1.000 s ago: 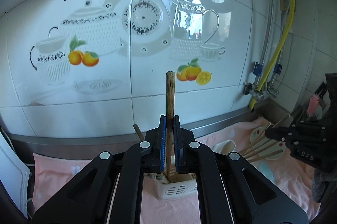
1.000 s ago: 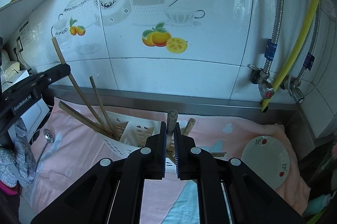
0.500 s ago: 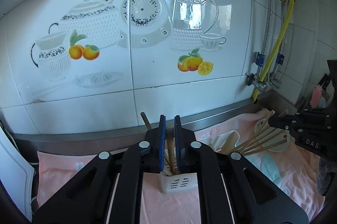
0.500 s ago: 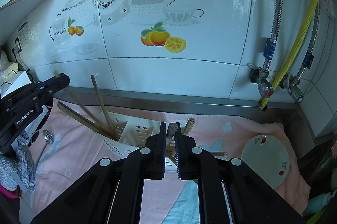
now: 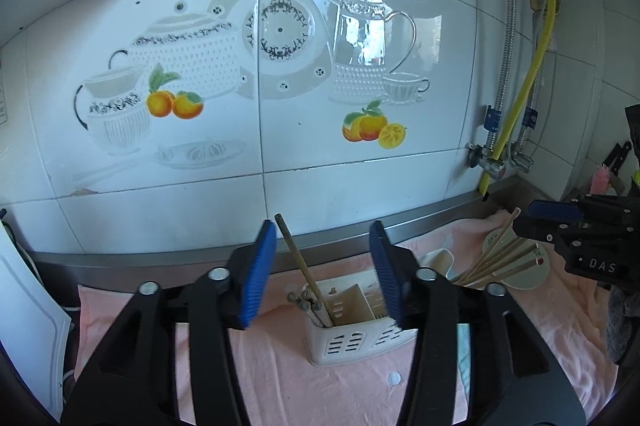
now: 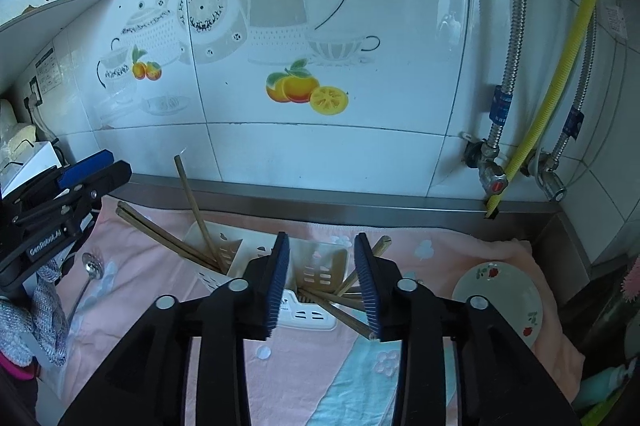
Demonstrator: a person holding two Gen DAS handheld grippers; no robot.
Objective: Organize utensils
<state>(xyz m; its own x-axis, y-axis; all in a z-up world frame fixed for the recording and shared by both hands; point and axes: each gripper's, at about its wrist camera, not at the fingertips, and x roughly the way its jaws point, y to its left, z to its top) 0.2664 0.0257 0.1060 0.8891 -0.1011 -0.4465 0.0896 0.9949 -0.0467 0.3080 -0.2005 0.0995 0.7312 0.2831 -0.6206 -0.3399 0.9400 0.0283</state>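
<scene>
Two grippers, left (image 5: 323, 268) and right (image 6: 322, 280), we find with fingers spreading, gripping nothing, above the white utensil caddy (image 5: 352, 336) holding chopsticks (image 5: 302, 264).

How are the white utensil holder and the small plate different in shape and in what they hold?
The white utensil holder is a slotted box with upright walls; the small plate is round, shallow and has red flower marks. The holder has wooden chopsticks leaning out of it; the plate holds nothing. Both are pale and rest on the pink cloth.
</scene>
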